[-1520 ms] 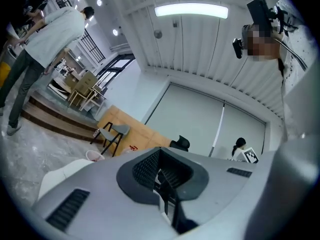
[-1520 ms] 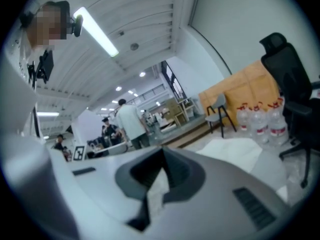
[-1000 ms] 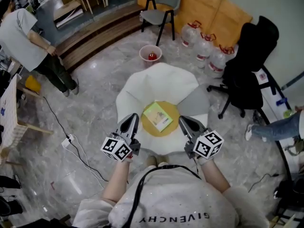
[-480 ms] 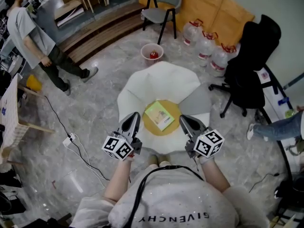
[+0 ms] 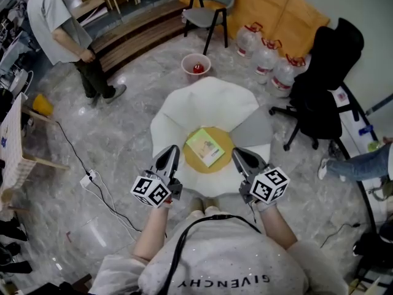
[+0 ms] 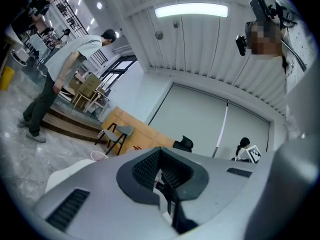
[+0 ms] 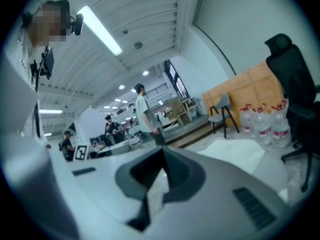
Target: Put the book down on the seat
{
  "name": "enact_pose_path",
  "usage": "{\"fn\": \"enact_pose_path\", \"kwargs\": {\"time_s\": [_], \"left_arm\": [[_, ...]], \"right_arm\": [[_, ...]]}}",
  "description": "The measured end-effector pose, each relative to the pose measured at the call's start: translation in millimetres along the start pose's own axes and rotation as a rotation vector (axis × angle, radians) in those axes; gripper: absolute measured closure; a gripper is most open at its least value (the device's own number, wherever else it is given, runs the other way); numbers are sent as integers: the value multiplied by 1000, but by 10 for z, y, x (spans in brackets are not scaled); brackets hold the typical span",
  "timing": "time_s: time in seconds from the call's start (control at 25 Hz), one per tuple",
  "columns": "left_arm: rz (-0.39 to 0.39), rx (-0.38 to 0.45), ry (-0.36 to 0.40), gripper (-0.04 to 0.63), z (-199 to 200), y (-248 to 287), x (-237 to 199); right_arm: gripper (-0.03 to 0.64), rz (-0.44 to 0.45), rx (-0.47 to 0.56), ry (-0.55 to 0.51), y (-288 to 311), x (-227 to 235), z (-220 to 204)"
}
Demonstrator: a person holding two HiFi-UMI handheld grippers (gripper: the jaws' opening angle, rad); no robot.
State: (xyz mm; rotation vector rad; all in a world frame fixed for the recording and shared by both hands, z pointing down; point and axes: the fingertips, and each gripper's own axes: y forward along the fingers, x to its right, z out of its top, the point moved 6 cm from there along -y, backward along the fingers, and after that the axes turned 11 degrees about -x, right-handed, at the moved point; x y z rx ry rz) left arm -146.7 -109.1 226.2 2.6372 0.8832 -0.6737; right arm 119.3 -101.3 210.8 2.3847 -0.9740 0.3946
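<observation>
A green book lies flat on the round yellow seat of a white petal-shaped chair. My left gripper hovers just left of the seat and near the book's left corner, shut and empty. On the seat's right side my right gripper is also shut with nothing in it. Neither touches the book. In the left gripper view the left gripper points up at the room with its jaws together. The right gripper in its own view does the same, and the book shows in neither gripper view.
A black office chair stands at the right, with water jugs and a pink bucket behind the white chair. A grey chair is at the back. A person stands far left. A cable and power strip lie on the floor.
The person at the far left has walked toward the back of the room. Both grippers and the book have stayed where they were.
</observation>
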Motion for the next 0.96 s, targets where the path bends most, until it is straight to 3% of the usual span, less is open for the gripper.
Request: {"fn": "enact_pose_path", "kwargs": {"time_s": [0.96], "left_arm": [[5,-27,2,572,-160,-127,45]], "right_arm": [[603,-34,4,9,-157,9,-129]]}}
